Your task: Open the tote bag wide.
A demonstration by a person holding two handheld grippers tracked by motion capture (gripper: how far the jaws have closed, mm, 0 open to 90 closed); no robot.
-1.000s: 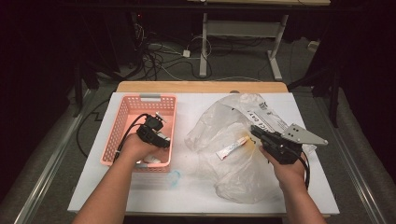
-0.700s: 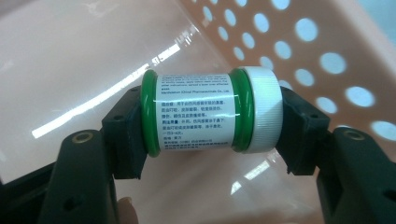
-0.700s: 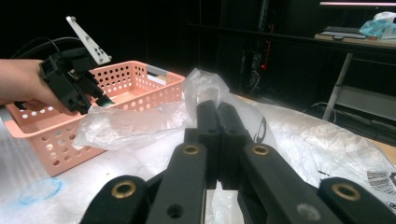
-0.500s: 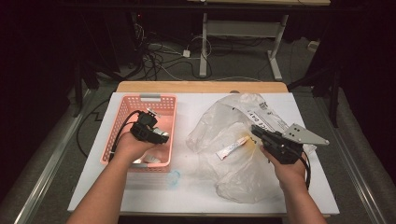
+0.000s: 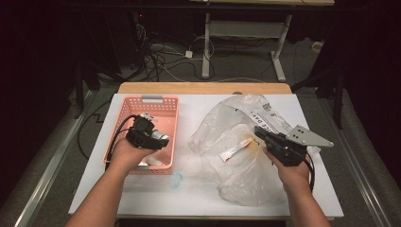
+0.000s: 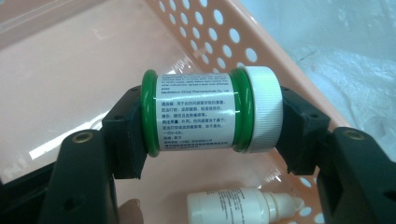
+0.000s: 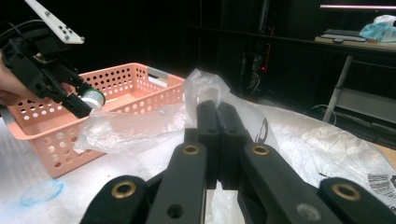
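A pink basket (image 5: 168, 113) sat left of a clear bag (image 5: 246, 175). Over the basket, the left gripper (image 6: 205, 116) clamped a green jar (image 6: 196, 112) end to end, lying crosswise, white cap rightward in the left gripper view. The right gripper (image 7: 217, 121), jaws together, rested on the bag.

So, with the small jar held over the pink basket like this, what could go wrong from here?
1. The left tongs grip the green jar only by its two ends, bottom and white cap. It is round, so it might roll or slip out and drop.
2. If it falls, it could hit the white dropper bottle lying in the pink basket below.
3. The right tongs are pinching the clear plastic bag; a pull might drag the tube inside.
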